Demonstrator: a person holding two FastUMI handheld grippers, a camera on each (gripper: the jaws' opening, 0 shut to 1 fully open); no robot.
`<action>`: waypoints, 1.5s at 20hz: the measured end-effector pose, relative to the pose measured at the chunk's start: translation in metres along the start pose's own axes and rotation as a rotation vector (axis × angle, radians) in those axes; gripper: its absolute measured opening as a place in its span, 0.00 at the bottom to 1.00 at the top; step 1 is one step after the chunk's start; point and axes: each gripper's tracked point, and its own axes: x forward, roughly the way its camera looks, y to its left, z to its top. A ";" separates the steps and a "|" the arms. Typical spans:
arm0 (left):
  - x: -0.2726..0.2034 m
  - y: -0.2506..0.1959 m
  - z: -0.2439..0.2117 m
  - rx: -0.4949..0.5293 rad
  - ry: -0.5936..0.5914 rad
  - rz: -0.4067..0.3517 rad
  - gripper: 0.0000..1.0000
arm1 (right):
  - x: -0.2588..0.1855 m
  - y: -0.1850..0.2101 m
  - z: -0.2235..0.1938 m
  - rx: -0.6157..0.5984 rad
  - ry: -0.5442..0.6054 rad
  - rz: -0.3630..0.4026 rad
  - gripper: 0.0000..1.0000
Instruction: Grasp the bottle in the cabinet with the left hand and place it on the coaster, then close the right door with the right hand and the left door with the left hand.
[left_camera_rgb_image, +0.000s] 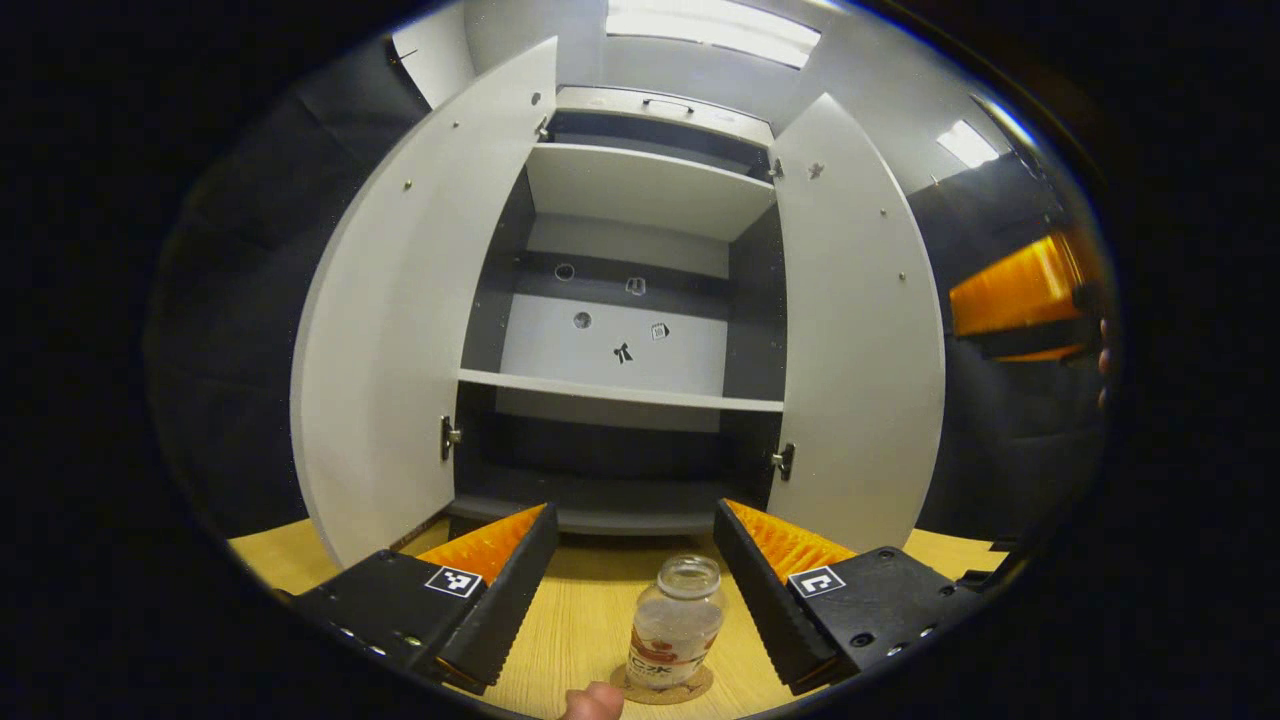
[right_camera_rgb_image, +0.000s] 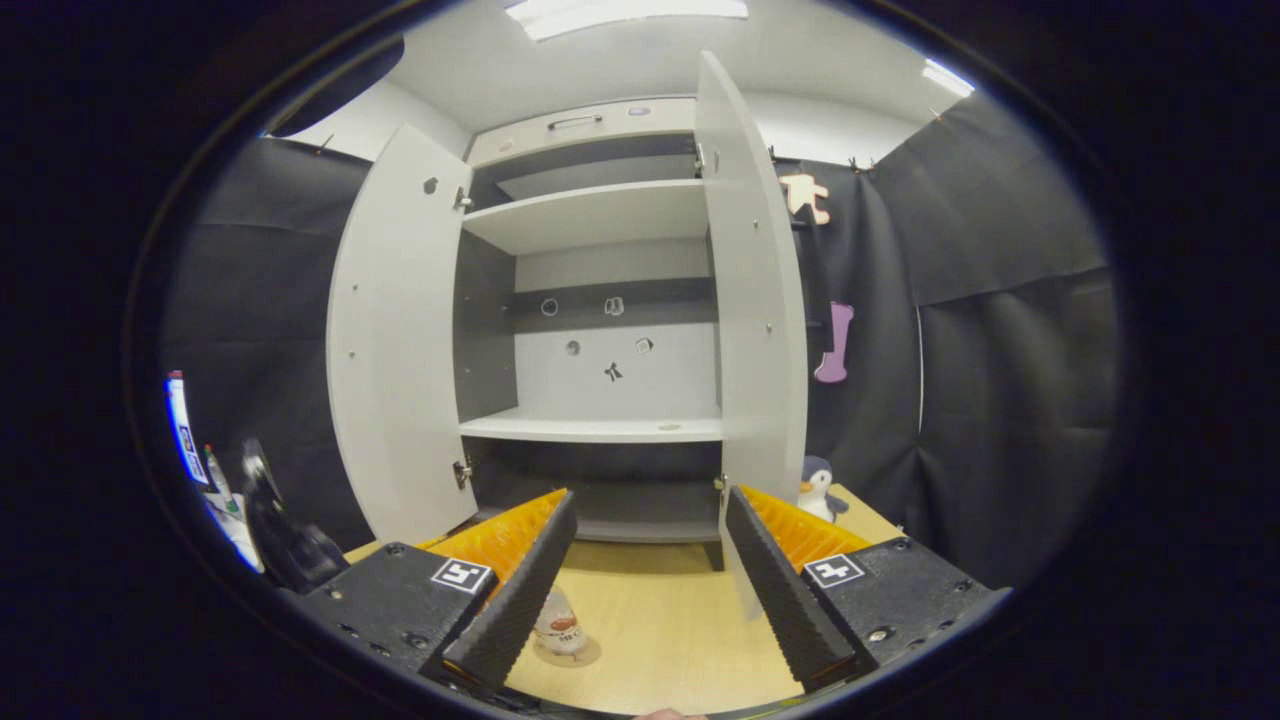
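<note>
Both the left tongs (left_camera_rgb_image: 635, 590) and the right tongs (right_camera_rgb_image: 648, 590) gape wide and hold nothing, the bottle (left_camera_rgb_image: 675, 622) standing on the coaster (left_camera_rgb_image: 668, 688) in front of the cabinet (left_camera_rgb_image: 620, 400), so a careless swing toward the right door (right_camera_rgb_image: 755, 300) could likely topple it.

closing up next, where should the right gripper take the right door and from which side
Judging by its pose, push rather than pinch: the right door stands swung wide, edge-on ahead of the open right gripper. Come from its outer face, near the free edge far from the hinges, and sweep it toward the cabinet.
</note>
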 end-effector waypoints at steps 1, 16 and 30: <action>-0.002 0.004 0.014 -0.005 -0.004 0.009 0.95 | 0.001 0.000 0.000 0.006 -0.004 0.004 0.99; -0.020 0.034 0.059 0.005 0.080 0.054 0.95 | 0.004 -0.124 0.144 0.038 -0.227 -0.094 0.98; -0.023 0.036 0.059 0.002 0.068 0.088 0.95 | 0.077 -0.203 0.184 -0.025 -0.242 -0.262 0.98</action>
